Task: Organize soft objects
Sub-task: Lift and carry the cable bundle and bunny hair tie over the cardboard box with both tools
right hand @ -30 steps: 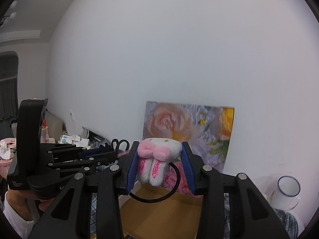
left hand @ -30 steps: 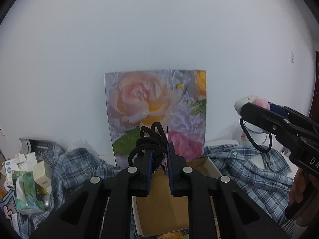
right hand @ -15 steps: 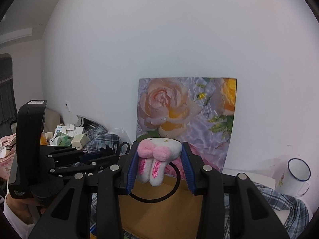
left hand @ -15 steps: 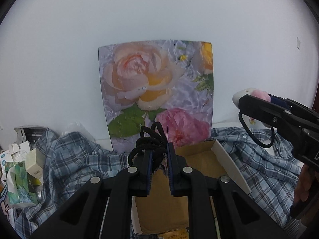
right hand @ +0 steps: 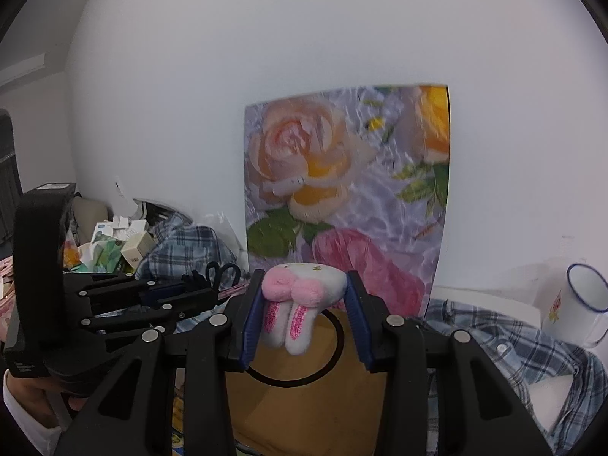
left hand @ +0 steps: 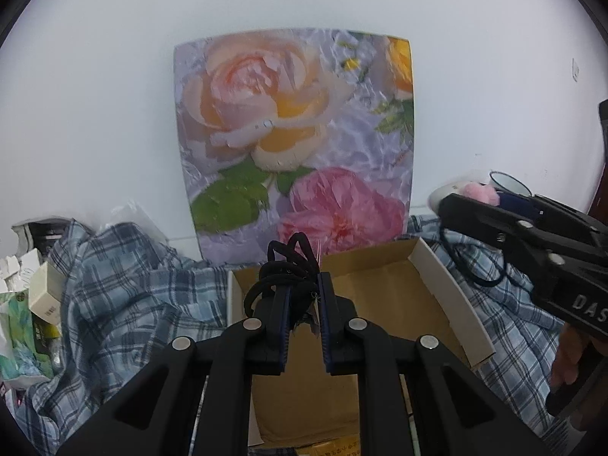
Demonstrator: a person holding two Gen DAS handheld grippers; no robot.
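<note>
My left gripper (left hand: 303, 285) is shut on a bundle of black hair ties (left hand: 287, 266), held above an open cardboard box (left hand: 380, 285). My right gripper (right hand: 304, 296) is shut on a white plush bunny hair tie (right hand: 300, 300) with a pink bow and pink ears; its black elastic loop (right hand: 323, 364) hangs below, over the same box (right hand: 304, 399). In the left wrist view the right gripper (left hand: 456, 199) comes in from the right with the plush (left hand: 475, 192). In the right wrist view the left gripper (right hand: 212, 285) sits at left with the black ties (right hand: 218, 271).
A flower picture (left hand: 292, 144) leans on the white wall behind the box. A blue plaid shirt (left hand: 121, 288) is crumpled around the box. Small cartons and packets (left hand: 34, 304) pile at left. An enamel mug (right hand: 577, 304) stands at right.
Both grippers have come down and tipped toward the box, each keeping its grip. The flower picture and box now fill more of both views.
</note>
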